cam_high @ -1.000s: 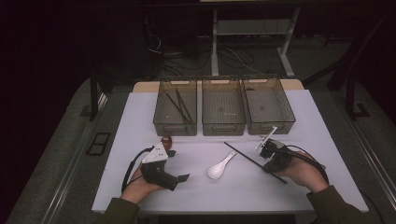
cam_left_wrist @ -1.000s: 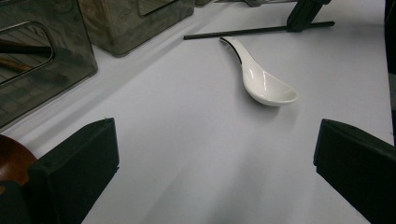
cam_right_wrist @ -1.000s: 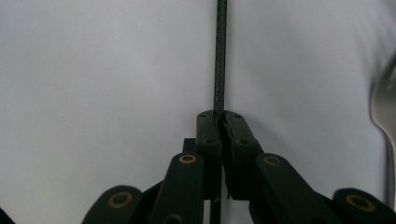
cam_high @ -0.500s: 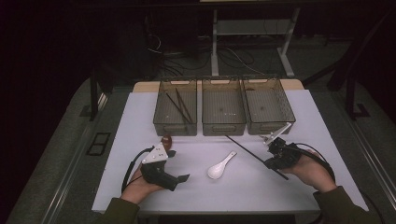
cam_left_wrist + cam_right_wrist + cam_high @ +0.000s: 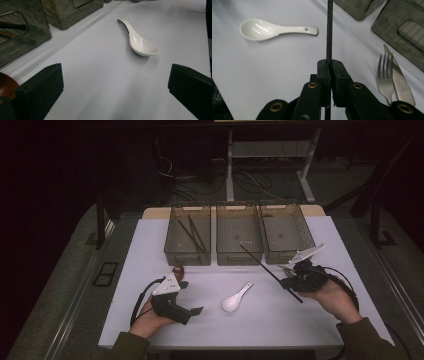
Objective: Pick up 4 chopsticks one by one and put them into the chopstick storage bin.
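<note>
My right gripper [image 5: 290, 281] is shut on a thin black chopstick [image 5: 260, 262], held above the table at the right and slanting toward the middle bin [image 5: 239, 256]. In the right gripper view the jaws [image 5: 329, 62] pinch the chopstick [image 5: 329, 32], which runs straight up the picture. A white ceramic spoon [image 5: 236, 299] lies on the white table between the two hands. My left gripper [image 5: 190, 297] rests at the front left, open with nothing between its jaws; the left gripper view has the spoon [image 5: 140, 42] lying ahead of it.
Three clear bins stand in a row at the back; the left bin [image 5: 170, 251] holds dark chopsticks [image 5: 192, 234]. A fork [image 5: 385, 75] and a knife [image 5: 398, 80] lie beside my right gripper. A brown rounded object [image 5: 178, 269] lies by my left gripper.
My right gripper has risen with the chopstick, lifting it off the table; its far tip now points toward the middle bin. The left hand and the spoon have not moved.
</note>
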Available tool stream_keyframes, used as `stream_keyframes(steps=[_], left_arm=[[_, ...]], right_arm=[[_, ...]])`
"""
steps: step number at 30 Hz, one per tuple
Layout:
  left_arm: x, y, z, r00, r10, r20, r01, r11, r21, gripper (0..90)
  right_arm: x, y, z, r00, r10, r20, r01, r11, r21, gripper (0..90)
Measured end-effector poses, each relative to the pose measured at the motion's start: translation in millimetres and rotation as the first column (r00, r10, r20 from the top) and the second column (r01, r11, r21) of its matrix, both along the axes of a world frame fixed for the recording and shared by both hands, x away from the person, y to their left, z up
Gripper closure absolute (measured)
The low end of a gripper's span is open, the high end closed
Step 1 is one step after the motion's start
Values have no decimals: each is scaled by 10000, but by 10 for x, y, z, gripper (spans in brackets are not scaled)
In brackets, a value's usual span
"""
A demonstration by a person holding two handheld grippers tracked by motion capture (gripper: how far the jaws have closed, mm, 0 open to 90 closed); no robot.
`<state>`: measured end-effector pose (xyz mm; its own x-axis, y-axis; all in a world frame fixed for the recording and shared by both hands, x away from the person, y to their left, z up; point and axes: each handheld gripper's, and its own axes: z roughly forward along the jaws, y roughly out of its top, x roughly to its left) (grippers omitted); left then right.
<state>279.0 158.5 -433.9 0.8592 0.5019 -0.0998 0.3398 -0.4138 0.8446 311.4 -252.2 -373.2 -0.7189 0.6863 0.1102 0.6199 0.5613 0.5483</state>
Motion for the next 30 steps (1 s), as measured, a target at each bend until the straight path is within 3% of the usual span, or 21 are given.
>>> stream_keyframes(steps=[14, 20, 30], left_arm=[[1, -8, -7, 10000, -5, -43, 5, 10000, -6, 0], [-2, -7, -6, 10000, -5, -41, 5, 10000, 3, 0], [-6, -8, -1, 10000, 18, -39, -18, 10000, -22, 0]], right_arm=[[229, 162, 88, 9980, -393, 491, 335, 9930, 1132, 849], [347, 252, 107, 9966, -542, 622, 432, 9852, 1656, 849], [530, 486, 151, 9928, -613, 1033, 387, 9774, 2079, 849]])
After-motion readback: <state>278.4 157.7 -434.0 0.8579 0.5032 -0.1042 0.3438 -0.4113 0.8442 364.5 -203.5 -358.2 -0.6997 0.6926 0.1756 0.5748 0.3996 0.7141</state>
